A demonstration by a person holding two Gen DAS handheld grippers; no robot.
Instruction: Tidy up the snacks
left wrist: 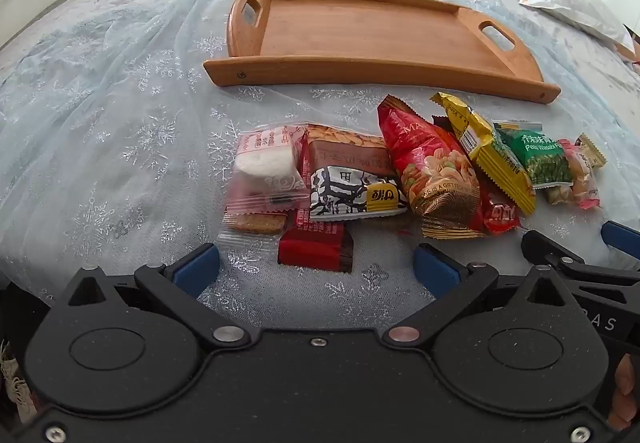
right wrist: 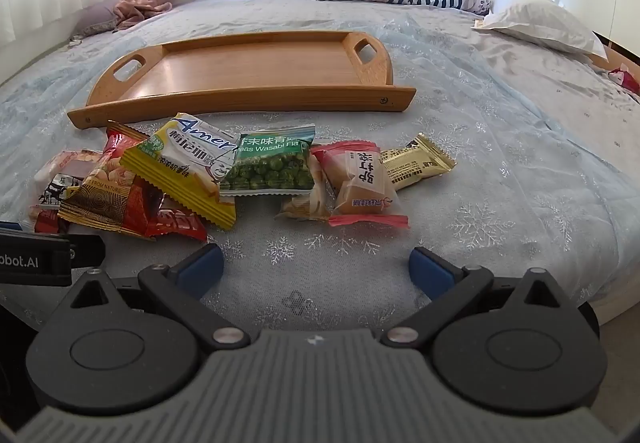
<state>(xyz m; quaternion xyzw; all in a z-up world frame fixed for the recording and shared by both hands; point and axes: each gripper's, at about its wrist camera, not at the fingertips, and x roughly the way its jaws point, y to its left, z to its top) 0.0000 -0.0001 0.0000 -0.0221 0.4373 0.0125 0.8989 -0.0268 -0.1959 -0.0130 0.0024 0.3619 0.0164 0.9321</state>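
Snack packets lie in a loose row on a bed [right wrist: 500, 163], just near of a wooden tray [left wrist: 360, 73] holding nothing. The left tongs [left wrist: 316, 269] hover spread over a red packet [left wrist: 316, 249], gripping nothing; the right tongs [right wrist: 316, 269] hover spread near a pink packet [right wrist: 362, 183], also bare. A yellow packet [right wrist: 180, 171] overlaps a green pea packet [right wrist: 272, 167], hiding its left edge. A biscuit packet [left wrist: 254, 223] shows only partly beneath others. The far-right packets' print is too blurred to read in the left view.
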